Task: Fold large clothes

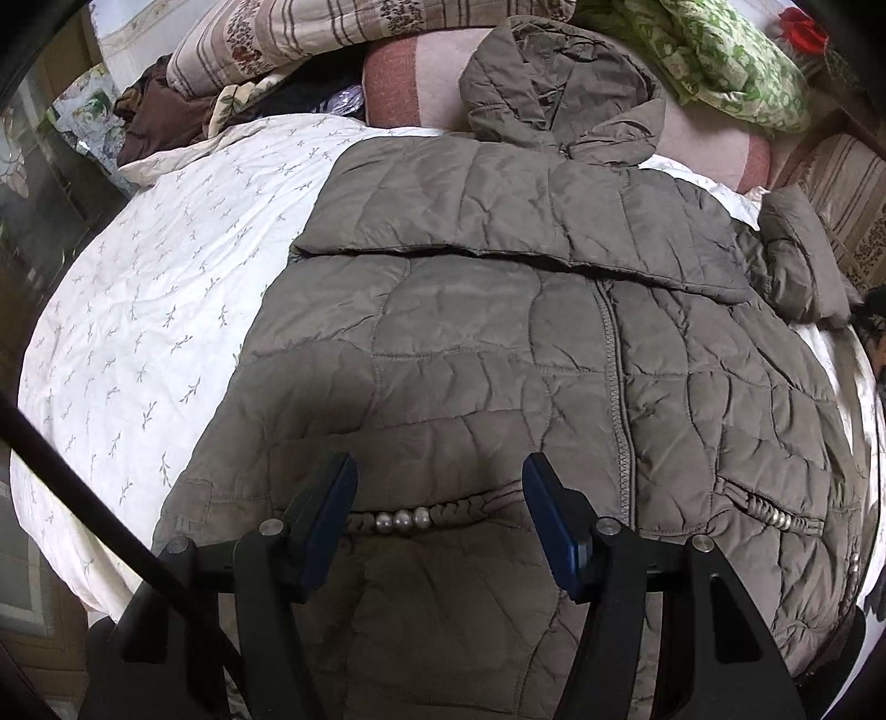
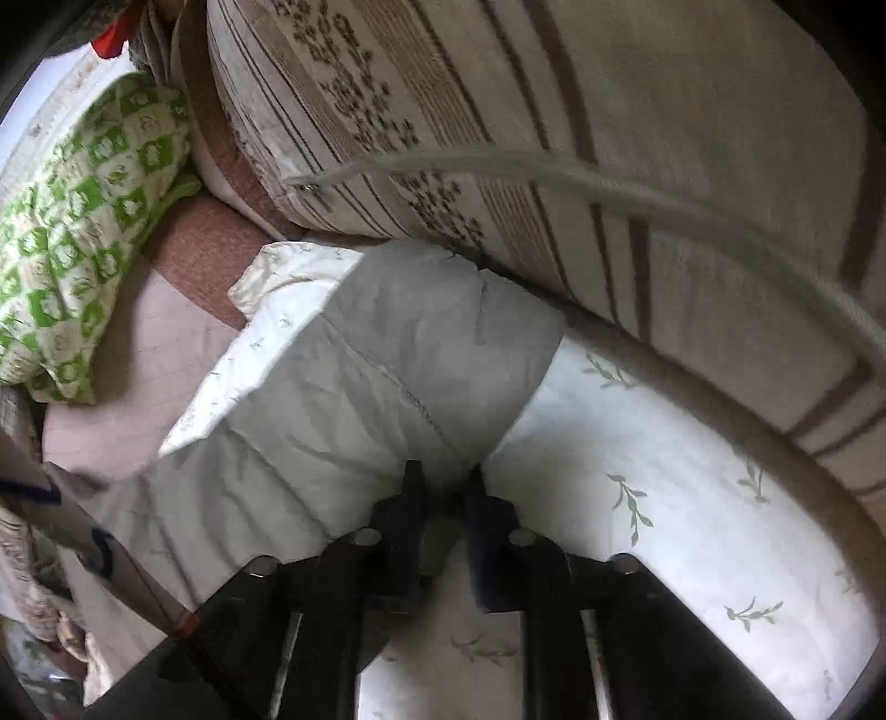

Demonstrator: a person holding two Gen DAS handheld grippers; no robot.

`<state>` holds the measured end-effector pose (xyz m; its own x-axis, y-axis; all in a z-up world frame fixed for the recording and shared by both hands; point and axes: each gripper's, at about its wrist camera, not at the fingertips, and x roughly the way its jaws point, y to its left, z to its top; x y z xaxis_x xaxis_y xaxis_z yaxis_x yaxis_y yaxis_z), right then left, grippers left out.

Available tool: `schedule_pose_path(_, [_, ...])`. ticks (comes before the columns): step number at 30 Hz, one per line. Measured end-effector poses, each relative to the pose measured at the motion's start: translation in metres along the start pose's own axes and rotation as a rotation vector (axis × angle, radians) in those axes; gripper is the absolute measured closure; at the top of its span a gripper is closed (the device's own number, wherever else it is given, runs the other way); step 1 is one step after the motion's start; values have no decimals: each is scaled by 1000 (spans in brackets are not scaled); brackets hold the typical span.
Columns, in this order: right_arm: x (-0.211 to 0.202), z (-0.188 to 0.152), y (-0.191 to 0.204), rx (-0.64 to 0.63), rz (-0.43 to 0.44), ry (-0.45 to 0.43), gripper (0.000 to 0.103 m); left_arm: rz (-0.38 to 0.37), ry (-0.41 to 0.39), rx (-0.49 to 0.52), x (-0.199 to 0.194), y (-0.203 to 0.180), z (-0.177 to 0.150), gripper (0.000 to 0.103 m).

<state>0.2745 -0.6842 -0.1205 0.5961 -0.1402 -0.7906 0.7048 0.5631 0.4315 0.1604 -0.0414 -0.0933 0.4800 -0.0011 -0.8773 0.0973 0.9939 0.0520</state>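
Left wrist view: grey-brown quilted puffer jacket [image 1: 498,354] lying on bed.
Left hand-held gripper [image 1: 440,476] hovering released above hem; right hand-held gripper [image 2: 443,487] pinching jacket's sleeve [image 2: 387,376].

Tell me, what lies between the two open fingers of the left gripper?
In the left wrist view, the jacket lies there: its braided pocket trim with three pearl beads spans the gap of the left gripper.

The bed [image 1: 138,310], wearing a white leaf-print cover, is carrying a grey-brown quilted jacket [image 1: 498,360] that is lying spread flat, zipper up. Beyond the jacket's hood, a pink blanket [image 1: 421,72] is lying across the bed, with a green patterned pillow [image 1: 720,61] and a striped cushion [image 1: 310,33] resting beyond the jacket too.
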Motion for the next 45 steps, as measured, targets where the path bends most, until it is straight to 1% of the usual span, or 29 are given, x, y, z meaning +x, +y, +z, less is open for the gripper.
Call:
schedule_pose_path(2, [-21, 7, 3, -35, -41, -52, 95, -13, 5, -24, 1, 7, -1, 42])
schedule_pose_path(5, [-56, 18, 9, -53, -75, -123, 95, -26, 3, -50, -1, 16, -4, 42])
schedule_pose_path(7, [-81, 20, 20, -68, -75, -160, 95, -33, -7, -61, -5, 22, -7, 42])
schedule_pose_path(9, [-103, 15, 39, -109, -53, -187, 95, -41, -23, -68, -11, 28, -10, 42])
schedule_pose_path(11, [-126, 6, 66, -167, -14, -214, 95, -43, -38, -68, -17, 33, -12, 42])
schedule_pose_path(16, [-186, -36, 155, -331, 159, -249, 95, -39, -90, -82, -35, 50, -20, 42])
schedule_pose_path(17, [-198, -50, 179, -374, 209, -244, 95, -40, -95, -87, -37, 53, -20, 42])
schedule_pose_path(20, [-215, -89, 230, -471, 317, -202, 95, -51, -103, -116, -42, 66, -25, 42])
schedule_pose_path(22, [-218, -125, 263, -543, 375, -159, 95, -54, -104, -131, -42, 75, -28, 42])
schedule_pose_path(25, [-210, -182, 306, -670, 404, -110, 95, -54, -104, -150, -43, 87, -33, 42])
schedule_pose_path(26, [-201, -205, 319, -713, 407, -82, 95, -52, -106, -159, -43, 93, -34, 42])
schedule_pose_path(29, [-169, -260, 343, -800, 407, 7, 95, -43, -112, -183, -42, 105, -36, 42])
schedule_pose_path(34, [-107, -331, 370, -901, 372, 126, 94, -11, -111, -220, -38, 124, -36, 42])
schedule_pose_path(36, [-91, -350, 377, -922, 376, 164, 89, -4, -111, -229, -37, 129, -34, 42])
schedule_pose_path(37, [-84, -360, 380, -936, 377, 193, 80, 1, -113, -231, -37, 131, -32, 42])
schedule_pose_path(38, [-78, -367, 382, -947, 389, 223, 74, 5, -115, -231, -38, 133, -29, 42])
schedule_pose_path(39, [-76, -371, 381, -955, 398, 241, 71, 6, -119, -230, -38, 134, -27, 42])
schedule_pose_path(41, [-78, -378, 376, -968, 418, 261, 52, 8, -132, -219, -40, 134, -18, 42])
schedule_pose_path(42, [-83, -380, 374, -971, 424, 252, 46, 7, -137, -210, -40, 132, -13, 42])
schedule_pose_path(43, [-88, -378, 371, -970, 426, 234, 34, 3, -141, -191, -40, 129, -5, 41])
schedule_pose_path(44, [-94, -376, 366, -964, 434, 212, 28, -5, -145, -173, -38, 125, 2, 39])
schedule_pose_path(45, [-100, -371, 359, -954, 442, 196, 28, -14, -146, -156, -36, 122, 11, 37])
